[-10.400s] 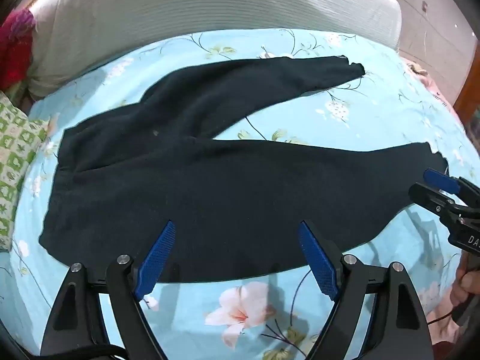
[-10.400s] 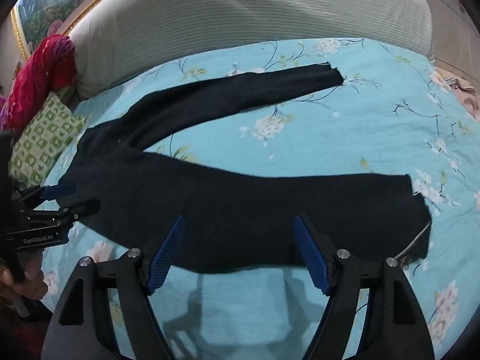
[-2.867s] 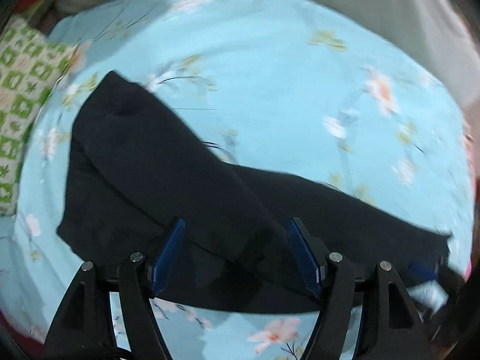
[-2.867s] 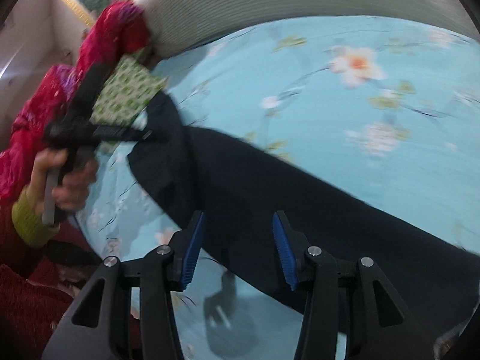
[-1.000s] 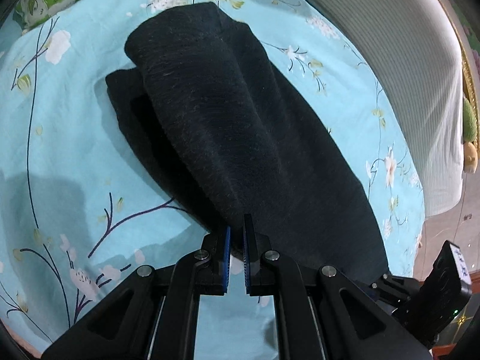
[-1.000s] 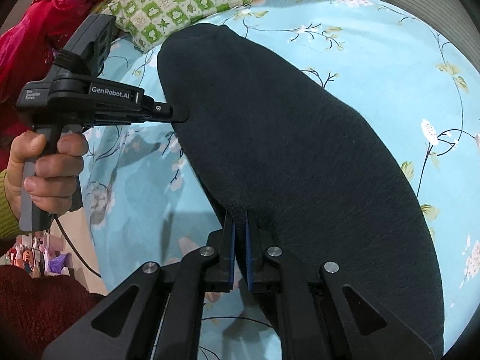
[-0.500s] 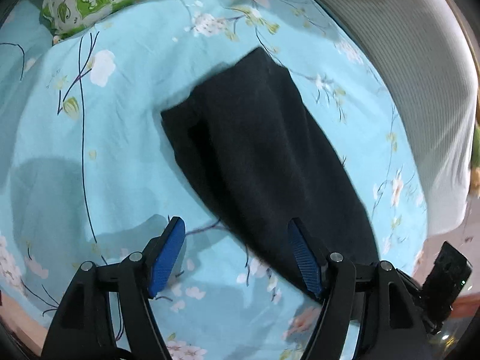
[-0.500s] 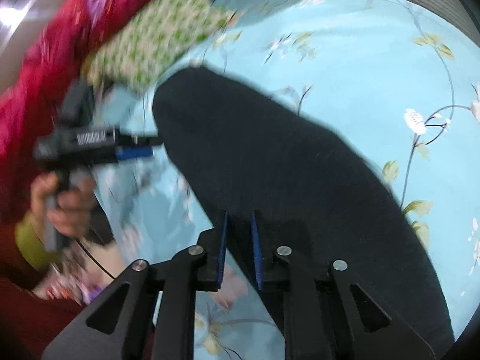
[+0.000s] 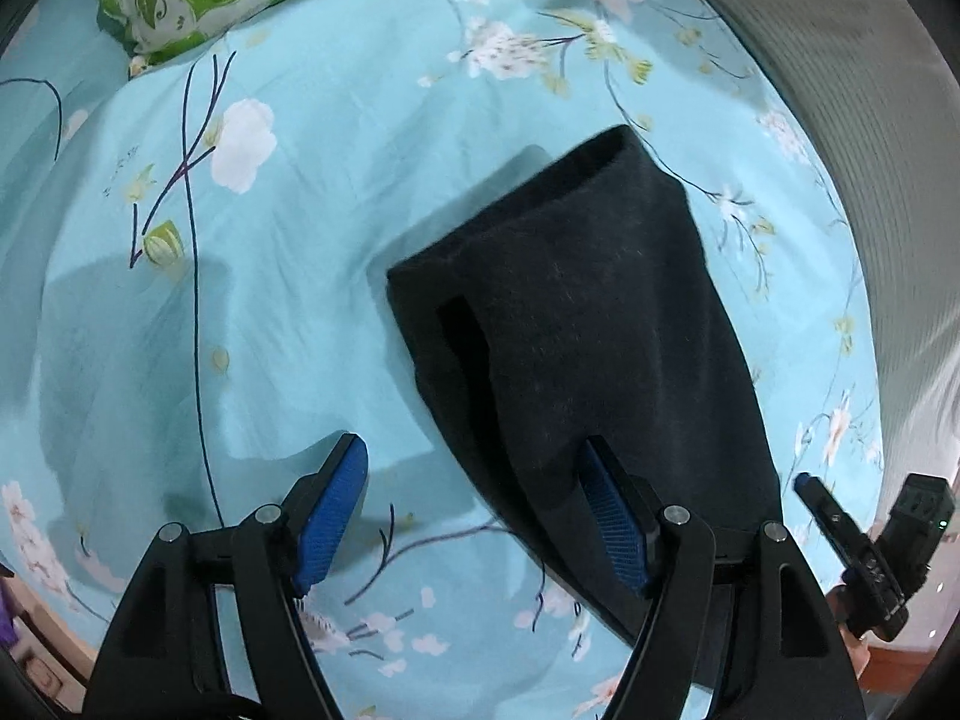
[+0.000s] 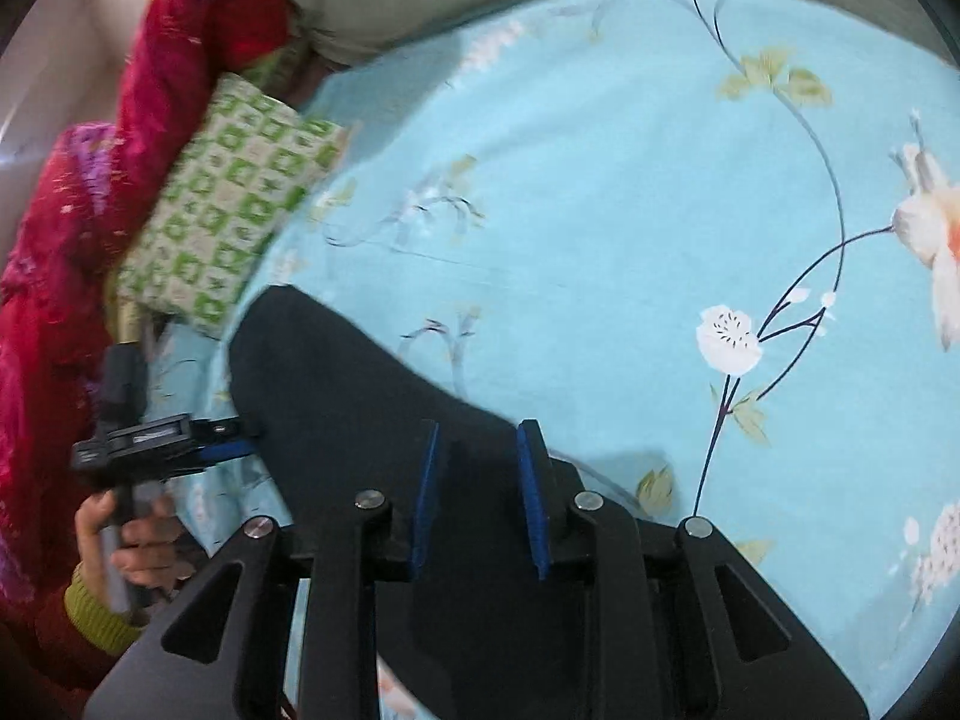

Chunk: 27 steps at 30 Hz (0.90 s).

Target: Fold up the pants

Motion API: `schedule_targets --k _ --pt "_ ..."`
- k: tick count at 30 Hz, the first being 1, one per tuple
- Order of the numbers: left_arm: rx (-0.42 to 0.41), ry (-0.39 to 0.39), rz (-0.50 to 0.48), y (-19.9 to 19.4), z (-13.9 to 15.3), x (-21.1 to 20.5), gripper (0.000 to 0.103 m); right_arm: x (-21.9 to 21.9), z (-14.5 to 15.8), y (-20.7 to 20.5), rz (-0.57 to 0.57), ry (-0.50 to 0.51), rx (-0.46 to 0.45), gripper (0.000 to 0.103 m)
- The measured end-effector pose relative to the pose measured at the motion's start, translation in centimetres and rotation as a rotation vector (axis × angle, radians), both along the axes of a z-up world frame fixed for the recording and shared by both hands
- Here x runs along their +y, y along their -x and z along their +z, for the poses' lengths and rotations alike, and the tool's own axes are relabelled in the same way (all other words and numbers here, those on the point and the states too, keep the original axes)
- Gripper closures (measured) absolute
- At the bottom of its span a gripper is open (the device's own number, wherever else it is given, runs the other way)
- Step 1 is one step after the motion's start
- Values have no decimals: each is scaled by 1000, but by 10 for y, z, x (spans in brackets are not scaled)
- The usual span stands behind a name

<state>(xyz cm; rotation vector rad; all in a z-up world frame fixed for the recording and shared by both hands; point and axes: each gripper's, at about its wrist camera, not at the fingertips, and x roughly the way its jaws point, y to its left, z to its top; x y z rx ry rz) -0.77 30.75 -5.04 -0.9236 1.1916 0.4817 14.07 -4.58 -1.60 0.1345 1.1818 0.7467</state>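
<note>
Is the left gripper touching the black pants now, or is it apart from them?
Cannot tell. In the left wrist view the left gripper stands wide open; one finger overlaps the pants, but contact is unclear. Nothing is pinched.

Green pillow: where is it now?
The green pillow lies at the sheet's edge, left in the right wrist view, between the red cloth and the pants.
</note>
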Motion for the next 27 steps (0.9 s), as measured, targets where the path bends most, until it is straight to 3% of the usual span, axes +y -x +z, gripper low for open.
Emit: schedule_targets --k 4,7,10,12,13,14,15,18,22,27 --pt "5 -11 -4 -8 -7 3 30 18 -26 -13 47 64 42 75" --pt "1 -45 -11 -18 -11 2 31 29 -44 -14 70 75 91 65" --pt "-12 -84 -28 -27 -11 -2 33 38 -44 -10 90 102 47 63" --pt "-32 -100 -51 -32 -8 -5 64 41 -44 -7 121 127 24 70" --pt "-46 -101 -61 -32 -5 -6 70 44 -42 -5 149 139 5 82" --pt "-76 -94 -67 -31 -1 -6 84 45 -39 -3 169 155 -17 86" --pt "-116 -86 -72 -26 5 -6 89 45 -34 1 184 172 -50 88" --pt "-237 -120 -104 -12 31 -10 90 42 -4 18 197 193 -218 92" --pt "-306 -169 -160 1 56 -15 90 44 15 33 190 275 -386 94" --pt "-339 -234 -232 3 69 -19 91 54 16 33 128 320 -446 94"
